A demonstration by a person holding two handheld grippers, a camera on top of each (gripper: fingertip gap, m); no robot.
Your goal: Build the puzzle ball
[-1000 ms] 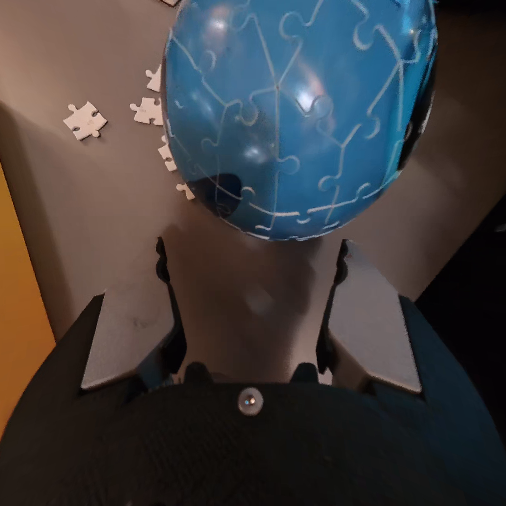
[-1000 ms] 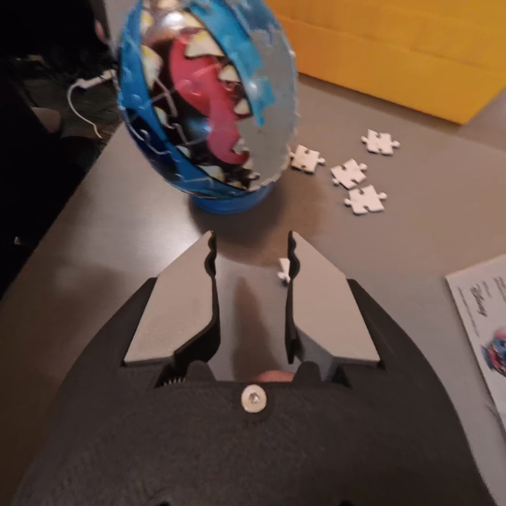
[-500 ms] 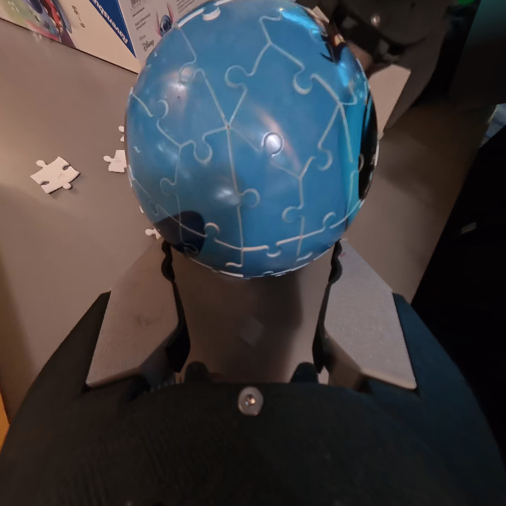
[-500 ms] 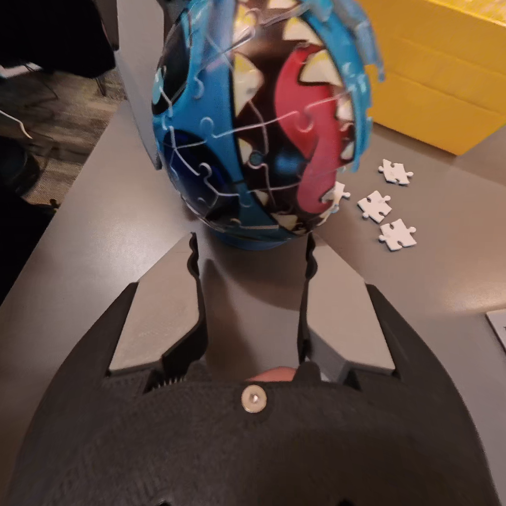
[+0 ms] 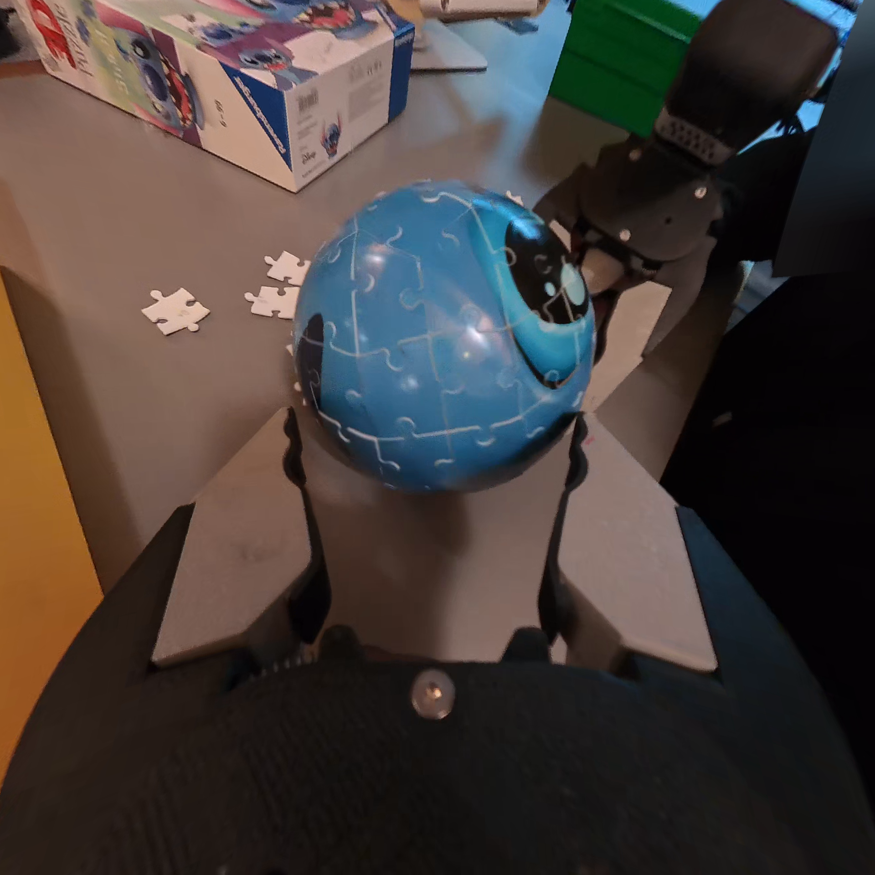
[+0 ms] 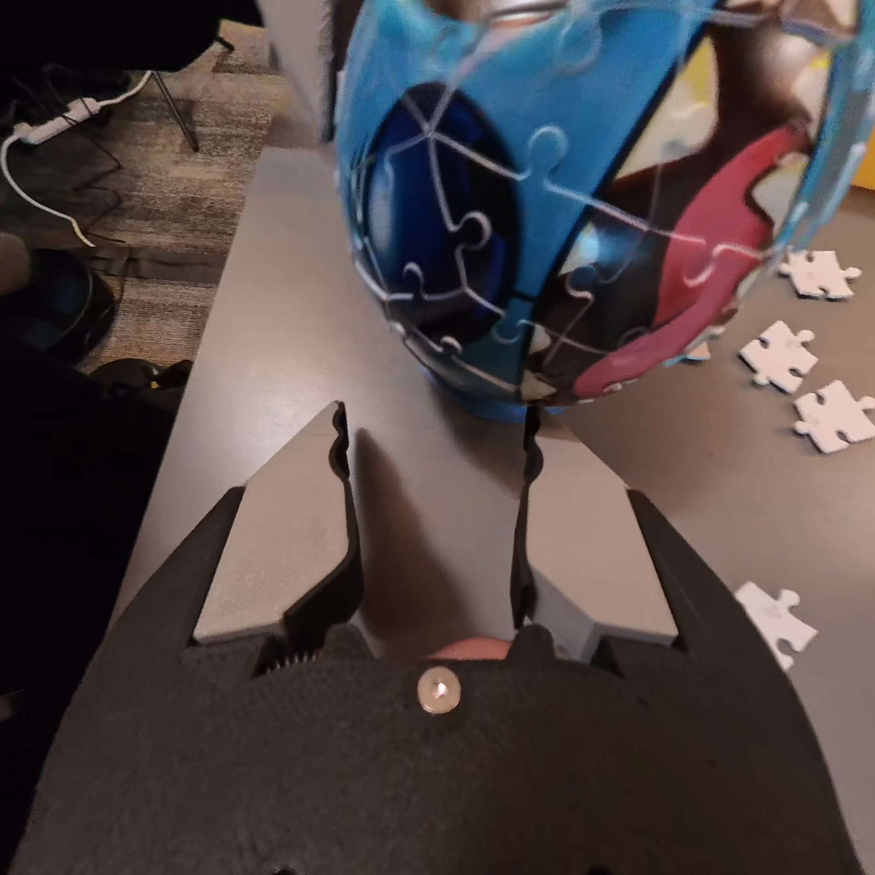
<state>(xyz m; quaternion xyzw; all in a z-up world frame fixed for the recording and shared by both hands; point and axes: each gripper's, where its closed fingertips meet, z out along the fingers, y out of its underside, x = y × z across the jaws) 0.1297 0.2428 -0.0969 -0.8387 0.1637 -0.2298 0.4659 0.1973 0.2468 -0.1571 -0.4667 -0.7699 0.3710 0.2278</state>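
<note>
The puzzle ball (image 5: 440,331) is mostly blue with a black eye patch and stands on the grey table (image 5: 118,213). My left gripper (image 5: 433,426) is open, its jaws spread either side of the ball's lower part; I cannot tell if they touch it. In the right wrist view the ball (image 6: 544,213) shows a dark blue nose and a red mouth above a blue base ring (image 6: 492,407). My right gripper (image 6: 435,424) is open and empty just short of the base; it also shows behind the ball in the left wrist view (image 5: 639,246). White loose pieces (image 5: 175,310) (image 6: 781,357) lie beside the ball.
The puzzle's printed box (image 5: 227,80) lies at the far left, a green box (image 5: 615,61) at the far right. A yellow surface (image 5: 28,473) borders the table. Another loose piece (image 6: 772,620) lies by my right gripper. The table edge (image 6: 213,331) drops to floor with a white cable (image 6: 47,128). One gripper's finger ends stand about 10 cm off the other's. Between my right fingertips and the loose piece (image 6: 772,620) there is roughly 12 cm.
The left view has drawn back and tilted up, so the ball looks smaller and shows its eye. My right gripper has moved closer to the ball and opened wider.
</note>
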